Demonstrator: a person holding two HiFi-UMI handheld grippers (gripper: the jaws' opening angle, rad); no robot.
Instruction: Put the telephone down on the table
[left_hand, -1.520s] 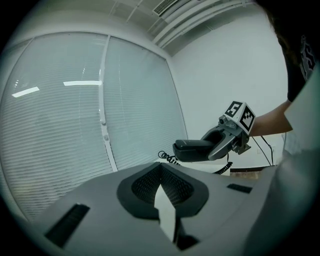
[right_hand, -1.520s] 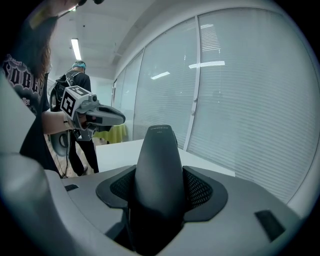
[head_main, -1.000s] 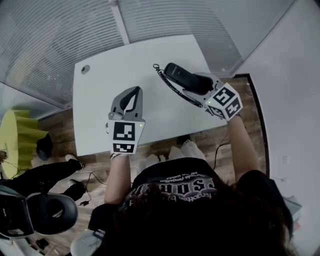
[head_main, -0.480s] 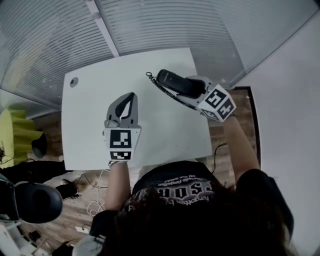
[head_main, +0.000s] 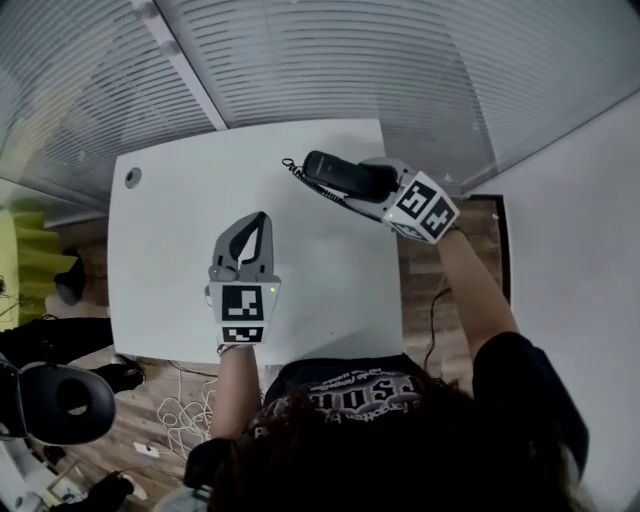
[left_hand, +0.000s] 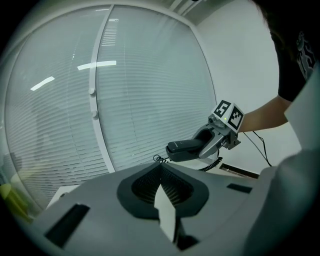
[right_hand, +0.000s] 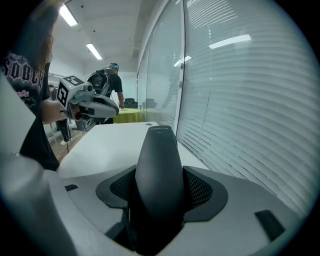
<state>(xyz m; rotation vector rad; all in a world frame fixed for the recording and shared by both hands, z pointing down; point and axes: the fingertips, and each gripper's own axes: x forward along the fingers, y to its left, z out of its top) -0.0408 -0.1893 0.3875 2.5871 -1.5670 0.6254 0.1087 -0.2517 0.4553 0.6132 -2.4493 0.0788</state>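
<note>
Black telephone (head_main: 335, 172) clamped in the right gripper (head_main: 372, 181) above the white table (head_main: 170, 250).
Left gripper (head_main: 256, 226): jaws pressed together, empty.

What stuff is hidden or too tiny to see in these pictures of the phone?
- Head view: the coiled cord runs under the right gripper, so where it joins the phone is hidden.
- Right gripper view: the lower end of the telephone handset is buried between the jaws, and the print at its tip is too small to read.
- Head view: part of the table's near edge is covered by the person's head and arms.
</note>
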